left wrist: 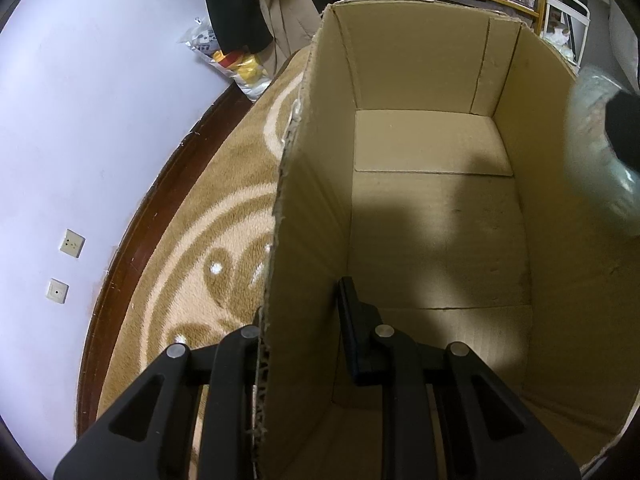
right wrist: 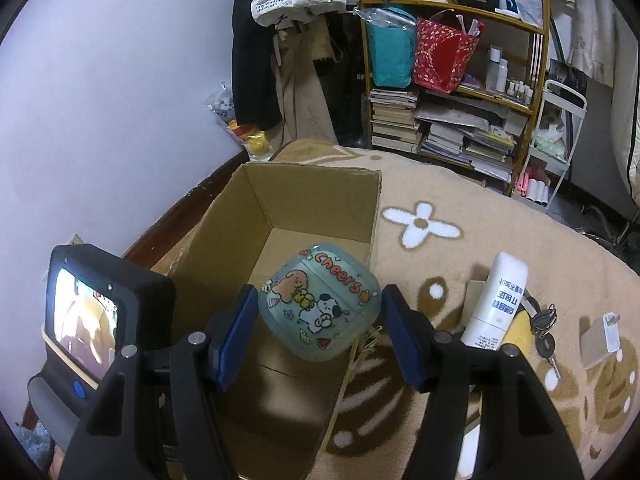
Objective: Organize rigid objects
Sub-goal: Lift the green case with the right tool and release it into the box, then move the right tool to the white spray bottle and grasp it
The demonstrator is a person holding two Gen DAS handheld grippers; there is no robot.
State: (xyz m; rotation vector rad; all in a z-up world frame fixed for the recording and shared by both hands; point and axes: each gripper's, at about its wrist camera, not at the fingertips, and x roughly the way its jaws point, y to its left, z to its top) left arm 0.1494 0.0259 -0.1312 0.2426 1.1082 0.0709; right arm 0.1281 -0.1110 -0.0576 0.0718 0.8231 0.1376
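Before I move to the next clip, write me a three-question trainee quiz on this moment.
1. True or false: the left gripper straddles the cardboard box wall.
2. Is the cartoon "Cheers" case pinched by the right gripper?
A yes
B no, gaps show at both pads
C hidden
3. Fill in: the white tube lies on the ___, outside the box.

Key: 1 true; 2 B; 3 rug
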